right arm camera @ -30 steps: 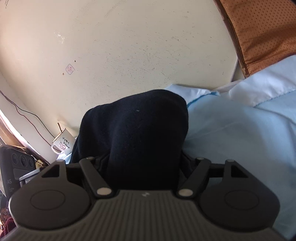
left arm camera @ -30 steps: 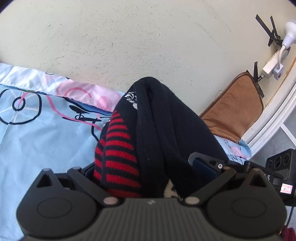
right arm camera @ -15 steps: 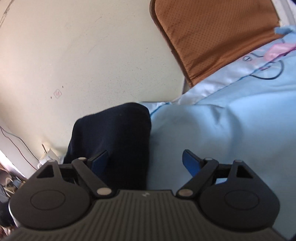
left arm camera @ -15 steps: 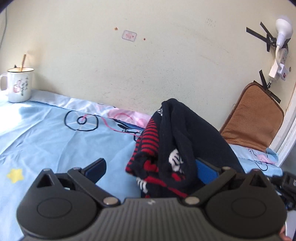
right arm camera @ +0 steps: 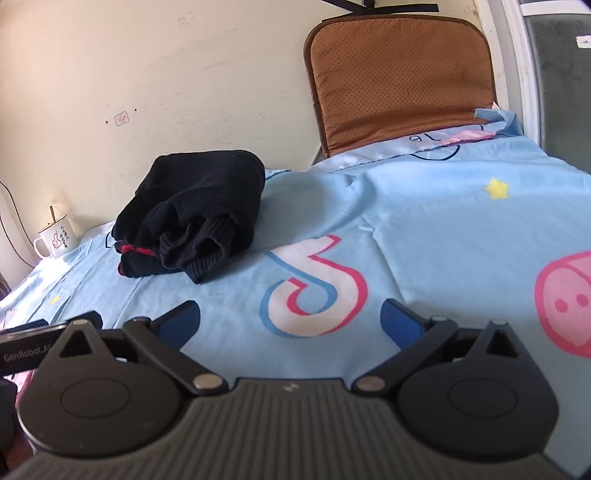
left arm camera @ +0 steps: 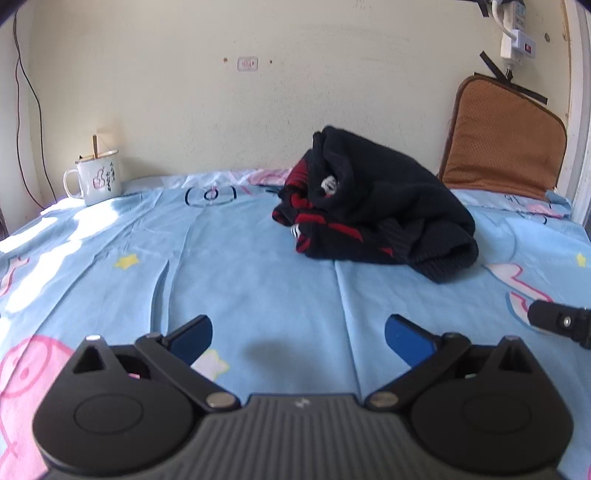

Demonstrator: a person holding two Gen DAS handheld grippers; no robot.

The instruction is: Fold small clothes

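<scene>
With both my grippers spread and empty, the sweater sits bundled on the bedsheet.
My left gripper and right gripper hover well short of it, near the wall.

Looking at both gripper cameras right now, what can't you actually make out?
- Sweater: garment type and folds hidden in its own bundle, both views.
- Mug: print too small, contents hidden by the rim.
- Wall sticker: too small.
- Power strip: cut by the top edge, left view.
</scene>
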